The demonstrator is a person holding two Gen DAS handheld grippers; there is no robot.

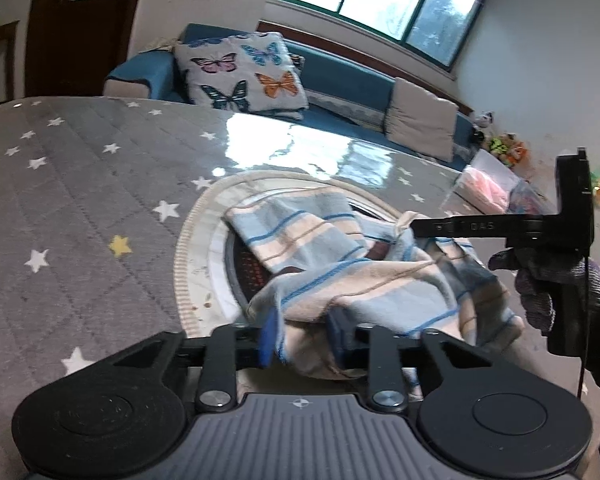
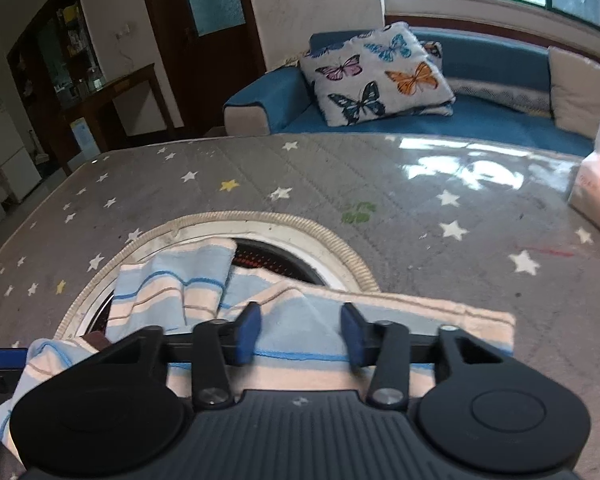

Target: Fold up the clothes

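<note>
Left gripper [image 1: 302,336] pinched a bunched fold of the soft blue-and-cream striped towel [image 1: 336,264]; right gripper [image 2: 300,334] straddled its flat edge, pads apart from the cloth.

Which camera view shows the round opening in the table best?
The right wrist view: the round opening shows most of its braided rim, with the striped cloth covering only its near part. In the left wrist view the cloth hides more of it.

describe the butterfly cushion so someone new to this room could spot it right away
Look past the grey star-patterned table to the blue sofa under the window. The butterfly cushion leans at the sofa's left end, near the armrest. It is white with big pink, blue, orange and dark teal butterflies, while the other cushion further right is plain beige.
</note>
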